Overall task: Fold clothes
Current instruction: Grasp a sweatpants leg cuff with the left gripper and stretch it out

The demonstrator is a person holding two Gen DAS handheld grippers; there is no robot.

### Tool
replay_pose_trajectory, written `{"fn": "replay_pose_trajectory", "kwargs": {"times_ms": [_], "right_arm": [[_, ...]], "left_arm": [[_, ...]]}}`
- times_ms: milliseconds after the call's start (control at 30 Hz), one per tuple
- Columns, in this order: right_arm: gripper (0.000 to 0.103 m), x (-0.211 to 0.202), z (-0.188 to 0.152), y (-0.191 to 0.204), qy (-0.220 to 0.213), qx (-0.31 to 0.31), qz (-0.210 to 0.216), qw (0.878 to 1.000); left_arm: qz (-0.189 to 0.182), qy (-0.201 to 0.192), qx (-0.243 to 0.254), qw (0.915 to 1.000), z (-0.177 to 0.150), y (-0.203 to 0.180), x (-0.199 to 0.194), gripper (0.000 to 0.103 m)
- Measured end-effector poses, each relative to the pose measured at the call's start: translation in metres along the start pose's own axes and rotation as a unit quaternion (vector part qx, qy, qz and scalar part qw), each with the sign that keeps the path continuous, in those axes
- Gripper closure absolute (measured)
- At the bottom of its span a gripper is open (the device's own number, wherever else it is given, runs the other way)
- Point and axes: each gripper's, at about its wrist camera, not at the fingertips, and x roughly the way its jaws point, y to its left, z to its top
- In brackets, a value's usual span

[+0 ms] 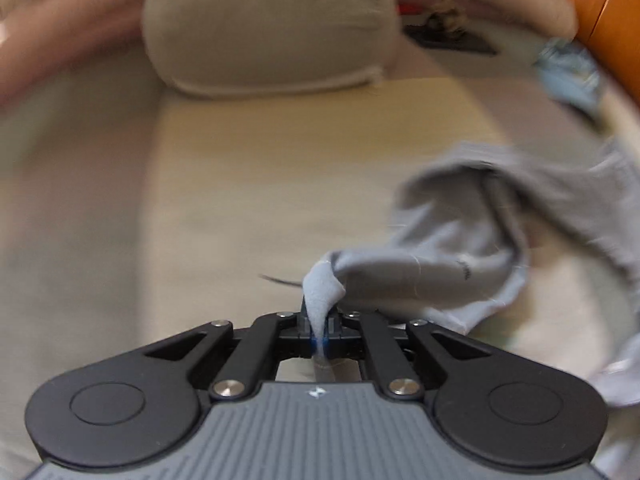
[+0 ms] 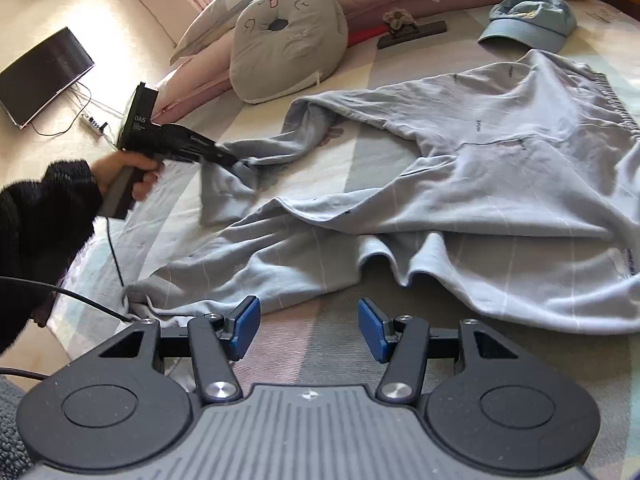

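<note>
In the left wrist view, the left tool (image 1: pixel 319 330) is clamping its two fingers tight on a bunched corner of the pale blue garment (image 1: pixel 460 248). The pinched cloth is standing up in a small twisted peak just above the fingers, and from there the fabric is trailing off to the right in loose, blurred folds above the bed (image 1: pixel 248 184). A short line of dark print is showing on one fold. Beyond it, a grey-beige cushion (image 1: pixel 264 28) is lying at the far end of the bed, and a blue cap (image 1: pixel 572 76) is sitting blurred at the right edge.

In the right wrist view, the right tool (image 2: pixel 308 328) is hovering with its blue-padded fingers (image 2: pixel 245 326) wide apart and gripping nothing, just short of the garment's near edge. The garment (image 2: pixel 500 184) is sprawling across the checked bed sheet (image 2: pixel 320 340), crumpled rather than flat, with deep ridges running through its middle, a wavy hem nearest the camera and a ribbed band along its far right side. Thin pale lines and small dark marks are running over the cloth. One long sleeve-like piece is stretching to the left, where the left tool (image 2: pixel 234 158), held by a hand (image 2: pixel 132 174) in a dark fuzzy sleeve (image 2: pixel 44 216), is pinching its end slightly above the sheet. Behind the garment, the cushion (image 2: pixel 288 40) with a stitched face is leaning against pink bedding, and the cap (image 2: pixel 528 20) is resting well apart from the garment at the far right.
</note>
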Motion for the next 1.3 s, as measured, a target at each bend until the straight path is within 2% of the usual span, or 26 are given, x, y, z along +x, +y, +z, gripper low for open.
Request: {"fn": "replay_pose_trajectory", "kwargs": {"times_ms": [100,167,333,500,633,767,833,900,933,1000,1133,1300], "right_arm": [[0.043,-0.005,-0.002,-0.002,-0.003,0.004,-0.008,1.000],[0.043,-0.006,-0.003,-0.004,-0.004,0.006,-0.013,1.000],[0.043,-0.006,-0.005,-0.001,0.000,0.006,-0.020,1.000],[0.041,-0.007,-0.009,0.003,0.006,0.002,-0.025,1.000],[0.040,-0.007,-0.012,0.007,0.012,-0.001,-0.027,1.000],[0.038,-0.006,-0.013,0.009,0.013,-0.002,-0.025,1.000],[0.037,-0.006,-0.012,0.010,0.014,-0.005,-0.022,1.000],[0.035,-0.005,-0.010,0.011,0.014,-0.009,-0.020,1.000],[0.034,-0.005,-0.009,0.012,0.014,-0.010,-0.019,1.000],[0.033,-0.004,-0.007,0.012,0.016,-0.012,-0.014,1.000],[0.033,0.001,-0.001,0.016,0.020,-0.020,-0.003,1.000],[0.032,0.010,0.007,0.022,0.026,-0.033,0.011,0.999]], "left_arm": [[0.097,-0.002,0.061,0.9934,0.011,0.009,0.003,0.099],[0.140,-0.006,0.080,0.9870,0.021,0.016,0.005,0.099],[0.209,-0.052,0.081,0.9732,0.042,0.027,0.001,0.098],[0.263,-0.116,0.088,0.9537,0.051,0.021,-0.003,0.094],[0.268,-0.108,0.116,0.9503,0.039,0.015,0.006,0.092],[0.260,-0.066,0.116,0.9564,0.022,0.026,0.015,0.092],[0.249,-0.049,0.100,0.9620,0.014,0.034,0.014,0.090],[0.231,-0.037,0.079,0.9690,0.005,0.045,0.012,0.078],[0.225,-0.038,0.073,0.9708,0.000,0.048,0.008,0.076],[0.201,-0.031,0.068,0.9768,-0.018,0.051,-0.001,0.059],[0.134,-0.021,0.065,0.9885,-0.041,0.056,-0.018,0.059],[0.089,-0.017,0.021,0.9957,-0.068,0.060,-0.040,0.059]]}}
